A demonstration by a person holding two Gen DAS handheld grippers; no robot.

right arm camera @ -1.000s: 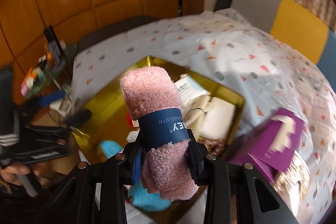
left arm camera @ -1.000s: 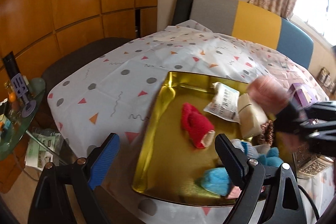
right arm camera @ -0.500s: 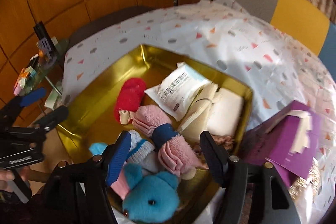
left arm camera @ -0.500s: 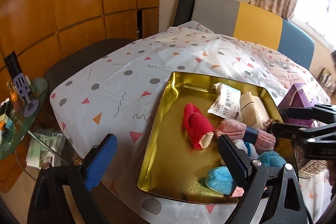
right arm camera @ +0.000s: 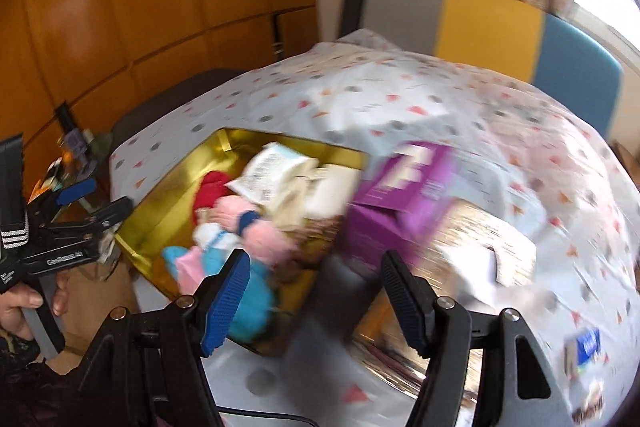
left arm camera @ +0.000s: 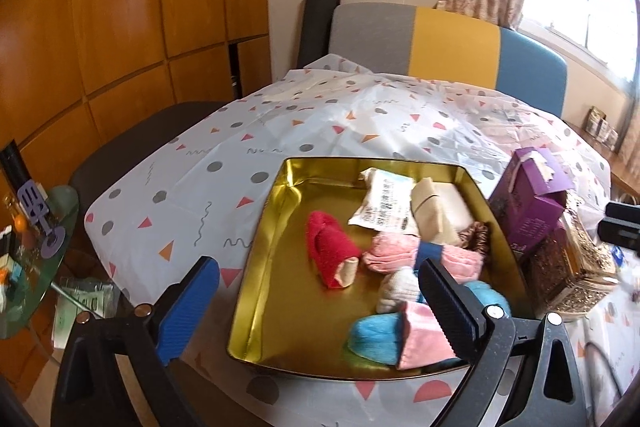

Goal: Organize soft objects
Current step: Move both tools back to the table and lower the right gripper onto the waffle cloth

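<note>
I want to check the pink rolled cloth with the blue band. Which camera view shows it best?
The left wrist view: there the pink rolled cloth lies sharp in the gold tray, beside the red roll. The right wrist view shows it too, but blurred.

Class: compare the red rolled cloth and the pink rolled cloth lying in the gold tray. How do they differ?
The red rolled cloth is bare, while the pink rolled cloth wears a dark blue band. Red lies nearer the gold tray's open floor; pink lies among other items. Both are soft rolls lying on their sides.

Purple box (left arm camera: 532,203) beside glittery box (left arm camera: 568,267), patterned tablecloth (left arm camera: 280,147).
</note>
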